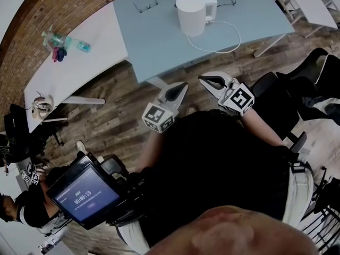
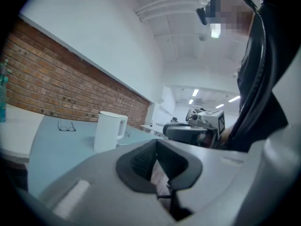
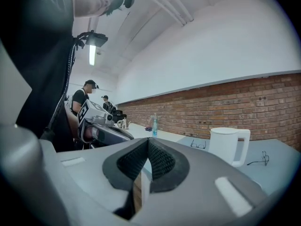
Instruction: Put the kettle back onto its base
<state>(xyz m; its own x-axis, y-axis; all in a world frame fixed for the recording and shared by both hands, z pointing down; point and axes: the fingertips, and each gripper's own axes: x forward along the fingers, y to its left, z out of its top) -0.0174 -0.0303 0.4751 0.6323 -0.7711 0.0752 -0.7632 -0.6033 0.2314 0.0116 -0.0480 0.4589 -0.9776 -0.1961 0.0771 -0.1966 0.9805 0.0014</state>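
Tools both empty, jaws together: left tool (image 1: 178, 89) and right tool (image 1: 206, 80) side by side above wooden floor (image 1: 117, 110), well short of counter (image 1: 154, 41). White kettle (image 1: 191, 14) upright on counter, long axis vertical, handle toward right in head view. Loose cord (image 1: 223, 41) loops beside it; glasses (image 1: 145, 4) near. Whether base sits under kettle: cannot tell.

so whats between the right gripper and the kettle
Head view: a strip of wood floor, then bare table and the white cord looping from the kettle.
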